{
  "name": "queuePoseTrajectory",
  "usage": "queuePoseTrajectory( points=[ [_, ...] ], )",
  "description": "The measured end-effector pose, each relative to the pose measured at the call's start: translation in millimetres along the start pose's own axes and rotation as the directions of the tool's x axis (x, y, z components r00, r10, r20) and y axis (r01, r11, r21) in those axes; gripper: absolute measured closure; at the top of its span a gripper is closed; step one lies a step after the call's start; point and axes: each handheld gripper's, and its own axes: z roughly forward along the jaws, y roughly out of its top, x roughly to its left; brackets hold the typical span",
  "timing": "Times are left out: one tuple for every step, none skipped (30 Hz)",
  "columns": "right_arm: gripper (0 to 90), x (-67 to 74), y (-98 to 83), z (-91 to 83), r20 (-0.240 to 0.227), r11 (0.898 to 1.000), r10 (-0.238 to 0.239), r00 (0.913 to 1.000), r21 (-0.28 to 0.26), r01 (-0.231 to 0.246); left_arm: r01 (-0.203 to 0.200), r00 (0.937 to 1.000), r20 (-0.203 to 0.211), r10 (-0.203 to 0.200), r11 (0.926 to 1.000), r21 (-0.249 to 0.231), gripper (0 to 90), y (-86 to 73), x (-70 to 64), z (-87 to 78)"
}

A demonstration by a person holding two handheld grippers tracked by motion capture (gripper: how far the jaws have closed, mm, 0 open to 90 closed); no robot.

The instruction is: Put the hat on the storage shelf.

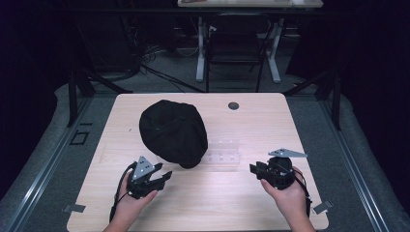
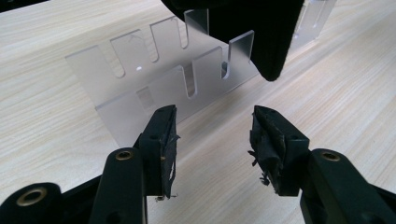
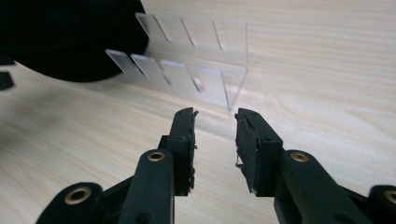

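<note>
Left gripper (image 1: 167, 176) open, empty, lower left; right gripper (image 1: 253, 168) open, empty, lower right. Clear slotted rack (image 1: 222, 151) mid-frame between them, long axis left-right, black cap (image 1: 173, 133) overlapping left end. Right gripper nearer bare end.

From above, light falls on my surface (image 1: 251, 193) alone; the room around it sinks into near black. A pale glare patch sits on the wood near the clear rack (image 1: 222, 152). The black cap (image 1: 171, 133) shows almost no detail. Along my tongs, the pictures are bright and even, with soft shadows, sharp pads and blurred nearest edges.
</note>
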Motion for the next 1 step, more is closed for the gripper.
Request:
queuePoseTrajectory(
  points=[
    [66.7, -1.9, -4.0, 1.0, 0.012, 1.0, -0.003, 0.9999, -0.007, 0.003, -0.003, 1.0, 0.002, 0.003, 1.0, -0.005, 51.0, 0.7, -1.1, 0.3]
  ],
)
